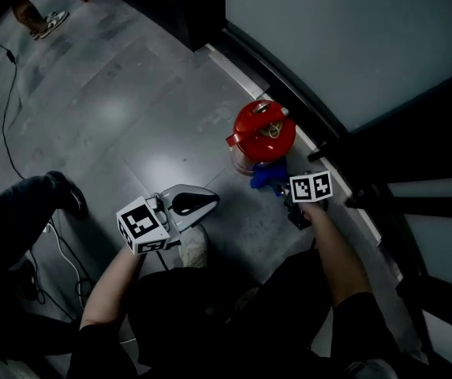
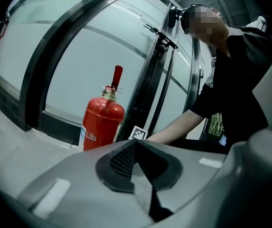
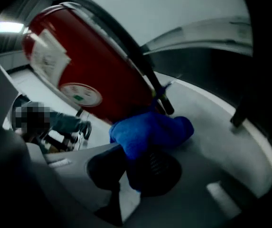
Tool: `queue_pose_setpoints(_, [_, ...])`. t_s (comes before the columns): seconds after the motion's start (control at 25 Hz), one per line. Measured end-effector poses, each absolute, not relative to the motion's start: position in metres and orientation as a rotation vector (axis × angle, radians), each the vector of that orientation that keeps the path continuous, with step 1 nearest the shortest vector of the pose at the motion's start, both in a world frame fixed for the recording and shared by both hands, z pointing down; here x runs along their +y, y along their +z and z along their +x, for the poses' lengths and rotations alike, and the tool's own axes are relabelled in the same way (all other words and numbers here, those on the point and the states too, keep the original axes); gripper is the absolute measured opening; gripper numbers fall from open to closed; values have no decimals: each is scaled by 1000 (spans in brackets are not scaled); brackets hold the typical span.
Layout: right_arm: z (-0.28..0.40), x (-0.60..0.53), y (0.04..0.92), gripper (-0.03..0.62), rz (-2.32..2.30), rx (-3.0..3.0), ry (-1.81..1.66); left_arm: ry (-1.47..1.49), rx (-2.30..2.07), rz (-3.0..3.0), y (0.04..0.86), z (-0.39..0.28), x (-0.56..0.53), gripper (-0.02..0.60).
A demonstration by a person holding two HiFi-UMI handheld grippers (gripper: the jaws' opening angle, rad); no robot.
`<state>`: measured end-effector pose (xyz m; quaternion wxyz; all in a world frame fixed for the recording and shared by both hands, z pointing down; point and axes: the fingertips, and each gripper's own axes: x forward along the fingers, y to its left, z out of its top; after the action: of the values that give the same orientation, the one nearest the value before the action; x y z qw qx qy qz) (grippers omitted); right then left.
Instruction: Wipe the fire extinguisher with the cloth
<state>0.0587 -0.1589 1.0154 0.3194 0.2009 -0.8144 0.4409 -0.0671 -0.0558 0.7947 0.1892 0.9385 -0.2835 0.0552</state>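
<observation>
R gripper (image 3: 135, 170) clamped on blue cloth (image 3: 147, 129), cloth touching red fire extinguisher (image 1: 263, 133) low on its body. L gripper (image 2: 138, 165) jaws together, empty, held apart.

The grey floor (image 1: 131, 117) carries the red fire extinguisher (image 1: 262, 133) (upright) and a black cable (image 1: 4, 117).

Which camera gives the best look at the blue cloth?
The right gripper view: the cloth fills its centre, clamped between the jaws beside the fire extinguisher. The head view shows only a small blue patch; the left gripper view shows none of it.
</observation>
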Motion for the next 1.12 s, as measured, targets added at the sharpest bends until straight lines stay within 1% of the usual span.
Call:
queue_pose_setpoints(0.12, [69, -157, 949, 58, 436, -2289, 1004, 148, -856, 2674, 763, -80, -73, 6])
queue_pose_setpoints(0.32, [92, -155, 814, 58, 593, -2492, 952, 103, -1100, 2620, 689, -114, -98, 6])
queue_pose_setpoints(0.52, [111, -141, 640, 58, 812, -2619, 923, 34, -1345, 2531, 553, -142, -103, 6])
queue_pose_setpoints(0.76, [97, -110, 447, 58, 851, -2685, 789, -12, -1459, 2477, 373, -166, -78, 6])
queue_pose_setpoints(0.96, [102, -83, 275, 58, 887, -2810, 746, -58, -1491, 2481, 231, -156, -35, 6])
queue_pose_setpoints(1.12, [114, -44, 171, 58, 929, -2901, 644, -107, -1510, 2494, 152, -141, 4, 6])
